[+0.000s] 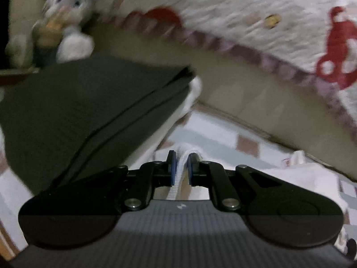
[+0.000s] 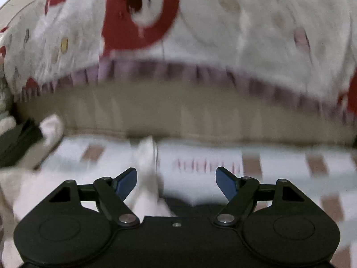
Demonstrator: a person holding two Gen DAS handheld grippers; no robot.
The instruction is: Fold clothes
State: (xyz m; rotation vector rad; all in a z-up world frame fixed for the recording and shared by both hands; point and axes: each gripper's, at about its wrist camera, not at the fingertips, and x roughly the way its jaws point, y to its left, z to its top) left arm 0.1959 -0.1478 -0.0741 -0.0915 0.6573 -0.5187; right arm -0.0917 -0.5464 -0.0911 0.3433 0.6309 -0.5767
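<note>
My left gripper (image 1: 182, 167) is shut on a fold of white ribbed cloth (image 1: 181, 178) that runs up between its blue pads. Left of it lies a dark folded garment (image 1: 89, 107), flat on the bed. In the right wrist view my right gripper (image 2: 176, 177) stands open above the checked bedsheet (image 2: 252, 163). A white cloth (image 2: 147, 163) lies crumpled under and beside its left finger (image 2: 127, 179), untouched by the pads. The dark garment's corner (image 2: 15, 140) shows at the far left edge.
A white quilt with red prints (image 1: 256, 22) (image 2: 223, 33) hangs over the tan headboard or bed side (image 1: 245, 93) straight ahead. A grey plush toy (image 1: 67, 17) sits at the back left. A white cloth lump (image 2: 52, 127) lies beside the dark garment.
</note>
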